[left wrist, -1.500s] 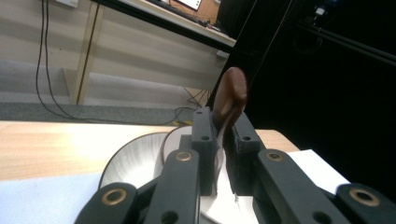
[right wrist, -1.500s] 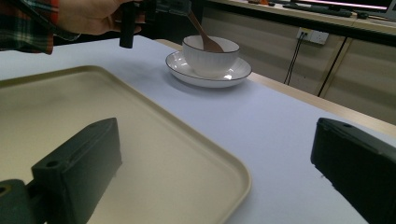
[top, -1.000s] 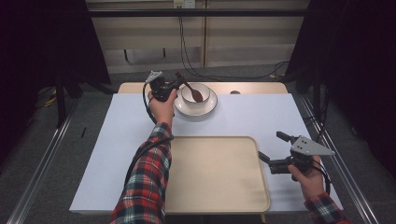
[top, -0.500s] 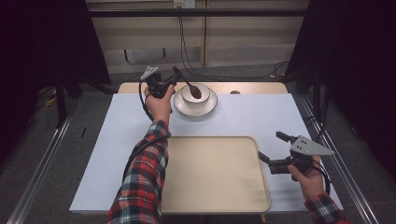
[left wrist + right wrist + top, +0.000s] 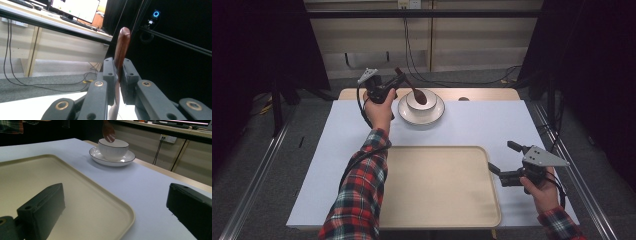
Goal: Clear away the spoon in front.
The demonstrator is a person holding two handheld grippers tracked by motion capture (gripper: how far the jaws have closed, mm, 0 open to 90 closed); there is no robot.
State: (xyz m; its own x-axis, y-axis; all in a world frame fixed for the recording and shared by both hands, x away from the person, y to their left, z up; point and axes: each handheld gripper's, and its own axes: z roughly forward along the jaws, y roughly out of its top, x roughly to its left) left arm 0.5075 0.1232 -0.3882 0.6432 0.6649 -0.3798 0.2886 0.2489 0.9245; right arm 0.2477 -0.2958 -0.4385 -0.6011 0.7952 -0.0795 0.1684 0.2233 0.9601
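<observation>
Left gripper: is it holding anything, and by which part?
Yes. The left gripper is shut on the wooden spoon, clamping its handle a little below the end; the spoon's bowl hangs over the white bowl.

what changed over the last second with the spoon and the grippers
The left gripper, shut on the brown spoon, lifted it, so its scoop now hangs above the bowl. The right gripper kept open by the tray; bowl and plate stayed put.
</observation>
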